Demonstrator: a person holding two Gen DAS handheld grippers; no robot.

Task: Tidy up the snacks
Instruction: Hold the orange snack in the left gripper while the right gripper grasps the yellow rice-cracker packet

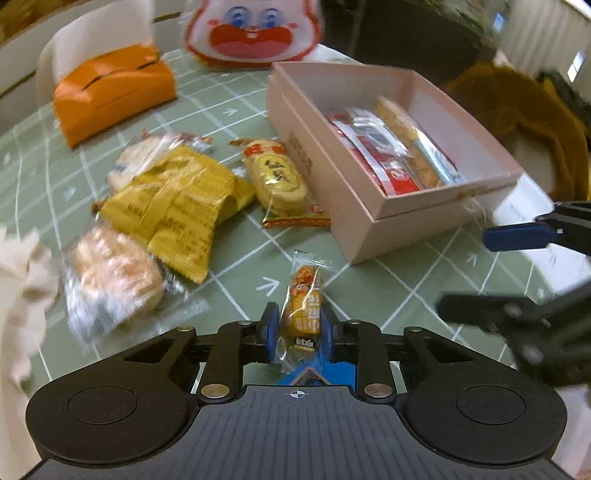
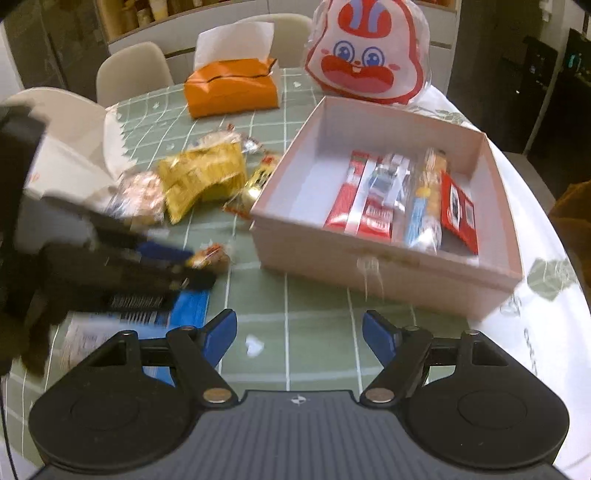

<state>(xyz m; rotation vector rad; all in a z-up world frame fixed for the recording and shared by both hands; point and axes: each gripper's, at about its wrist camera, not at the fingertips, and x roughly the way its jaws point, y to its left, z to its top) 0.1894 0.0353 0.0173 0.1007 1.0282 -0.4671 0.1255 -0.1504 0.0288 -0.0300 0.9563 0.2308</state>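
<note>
My left gripper (image 1: 300, 325) is shut on a small orange snack packet (image 1: 303, 302) and holds it above the green checked tablecloth; it also shows in the right wrist view (image 2: 210, 256). The pink box (image 1: 373, 225) (image 2: 388, 280) stands to the right, holding several red, silver and orange snack packs (image 1: 391, 147) (image 2: 399, 199). Loose snacks lie left of the box: yellow packets (image 1: 177, 206) (image 2: 203, 177), round rice crackers (image 1: 114, 273) and a yellow biscuit pack (image 1: 277, 177). My right gripper (image 2: 299, 332) is open and empty, in front of the box; it shows at the right edge of the left wrist view (image 1: 517, 273).
An orange tissue box (image 1: 110, 88) (image 2: 231, 86) and a red-and-white rabbit bag (image 1: 255, 33) (image 2: 365, 55) stand at the back of the table. A blue-and-white leaflet (image 2: 140, 325) lies near the front left. White chairs (image 2: 133, 70) stand behind the table.
</note>
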